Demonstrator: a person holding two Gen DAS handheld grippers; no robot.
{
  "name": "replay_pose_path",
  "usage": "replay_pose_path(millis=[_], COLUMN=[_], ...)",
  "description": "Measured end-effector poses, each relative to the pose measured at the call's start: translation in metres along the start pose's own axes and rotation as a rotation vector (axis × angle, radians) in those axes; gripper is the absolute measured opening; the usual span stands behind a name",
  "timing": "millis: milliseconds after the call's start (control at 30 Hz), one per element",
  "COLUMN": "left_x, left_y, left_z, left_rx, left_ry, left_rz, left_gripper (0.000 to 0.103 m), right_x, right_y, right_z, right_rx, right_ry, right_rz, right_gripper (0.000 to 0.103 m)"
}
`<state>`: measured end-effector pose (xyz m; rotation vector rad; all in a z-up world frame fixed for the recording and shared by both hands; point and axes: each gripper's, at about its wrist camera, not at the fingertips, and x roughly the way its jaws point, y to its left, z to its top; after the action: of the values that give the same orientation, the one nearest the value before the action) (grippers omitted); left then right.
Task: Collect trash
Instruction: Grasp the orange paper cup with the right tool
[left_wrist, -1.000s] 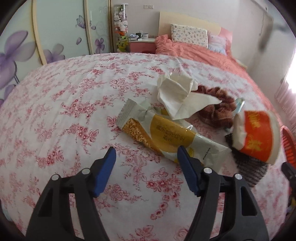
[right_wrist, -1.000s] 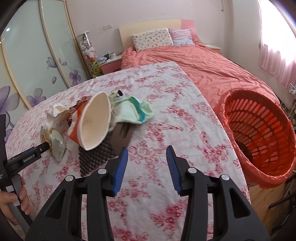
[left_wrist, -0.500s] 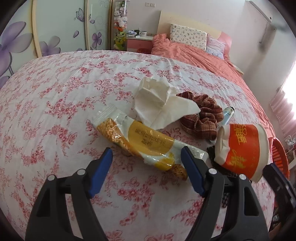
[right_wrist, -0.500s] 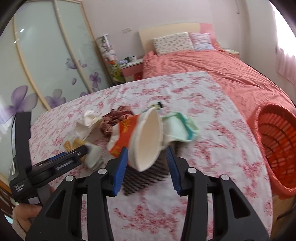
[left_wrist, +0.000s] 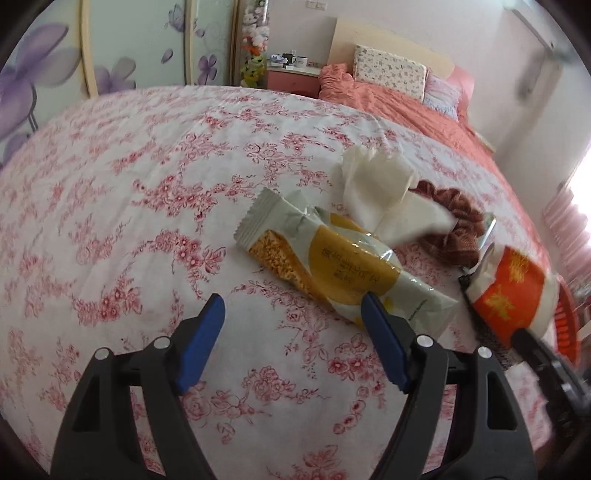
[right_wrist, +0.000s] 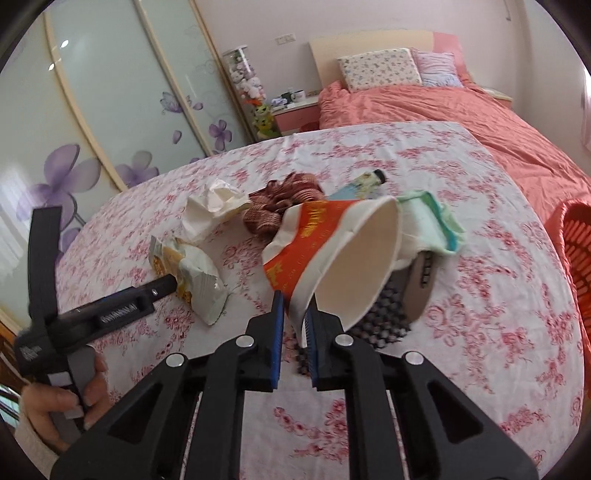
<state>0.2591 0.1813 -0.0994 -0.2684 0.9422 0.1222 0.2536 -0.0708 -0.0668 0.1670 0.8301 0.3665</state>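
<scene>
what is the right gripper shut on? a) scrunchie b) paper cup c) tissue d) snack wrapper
b: the right gripper has its fingers pinched on the rim of the paper cup, while the snack wrapper lies loose on the bed by the open left gripper.

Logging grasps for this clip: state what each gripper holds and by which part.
The right gripper pinches the paper cup by its rim wall. The left gripper holds nothing, jaws open before the snack wrapper.

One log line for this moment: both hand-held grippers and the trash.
right hand-held gripper: shut on paper cup rim | left hand-held gripper: open, near snack wrapper | basket: right
</scene>
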Motion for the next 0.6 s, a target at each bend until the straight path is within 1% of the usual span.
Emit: replay_pose_path(millis=[100,167,300,367,433,500,600], left_x=[-0.003,-0.003,-0.002,0.001,0.006,0.01,0.012], left_y=[-0.003,-0.008,-0.023,-0.03,-0.039,-0.045,-0.047], left_z=[0.002,0.002,0.004,0.006,0.007,0.008,0.009], left_rx=[-0.009,-0.009,-0.007,-0.007,0.0,0.006,0.002], left_ry=[-0.005,-0.006,-0.005,0.002,0.005,0.006,0.007], left_rz=[-0.014,-0.017,-0.032,-0.031,-0.01,0.01,0.019], left_gripper=[0.079,0.081,0.085,0.085,0.085,0.084,0.079], right_x=[0.005,0.0,-0.02,-0.031,-0.041,-0.044,-0.043], right_y=[0.006,0.007,0.003,-0.001,-0.007,-0.015,-0.026], right_z=[0.001,0.001,0.004,0.006,0.009,0.01,0.009], right_rx=[-0.015,-0.026,-0.036,-0.03,-0.021,-0.017,-0.006], right_ry=[0.005,-0.018,-0.079,-0.11,-0.136,-0.144,-0.139], right_rz=[0.014,0.014,0.006,-0.006,-0.032,-0.051,-0.091], right_gripper=[0.011,0.003,0.003,0.003,0.003,0.003,0.003])
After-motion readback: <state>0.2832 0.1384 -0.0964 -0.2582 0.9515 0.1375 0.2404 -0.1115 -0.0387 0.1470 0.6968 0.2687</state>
